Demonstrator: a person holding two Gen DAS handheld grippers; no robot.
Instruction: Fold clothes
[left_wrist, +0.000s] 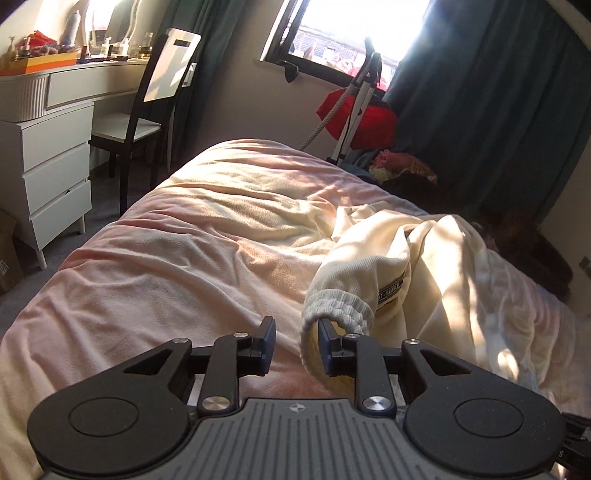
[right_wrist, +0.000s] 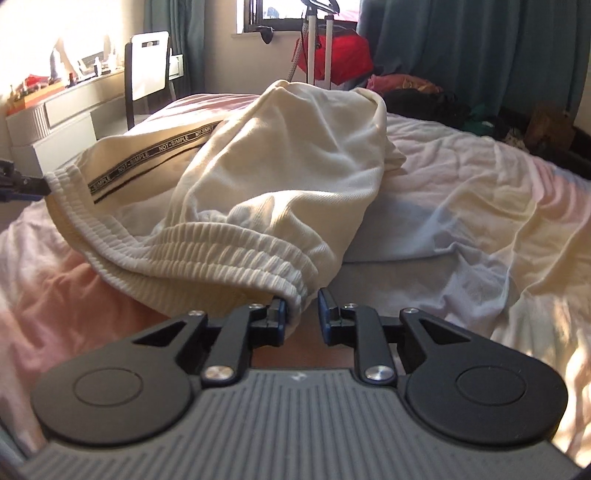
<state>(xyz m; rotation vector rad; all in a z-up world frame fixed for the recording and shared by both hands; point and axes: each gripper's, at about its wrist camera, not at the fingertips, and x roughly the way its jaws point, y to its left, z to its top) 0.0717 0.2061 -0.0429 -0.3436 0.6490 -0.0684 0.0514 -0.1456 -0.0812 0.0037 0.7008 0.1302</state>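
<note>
One cream garment, sweatpants (right_wrist: 280, 155) by the look of the ribbed elastic waistband (right_wrist: 229, 251) and the woven tape printed "NOT-SIMPLE" inside it, lies heaped on the pink-sheeted bed (left_wrist: 166, 258). Taking the waistband as landmark: its gathered rim lies nearest the two claws, and the rest of the cloth runs away from it toward the window (left_wrist: 351, 29), so the garment's long axis points roughly from the claws to the far end of the bed.

The left claw (left_wrist: 297, 343) stands partly open. The waistband's left end curls over its right finger only; the other finger is clear of cloth, with bare sheet in the gap, so nothing is pinched. In the right wrist view its tip shows at the waistband's far left end.

The right claw (right_wrist: 302, 315) is narrowly open. The waistband's right end rests against its left finger and droops slightly into the gap, while the right finger stands apart from it, so it has no grip either.

Each claw thus sits at one end of the waistband, about equally near. Judging from this, the garment is still unfolded, and the next move depends on each claw regaining its own corner of the rim.

Count: one garment, two claws, one chair (left_wrist: 147, 110) beyond the bed.
</note>
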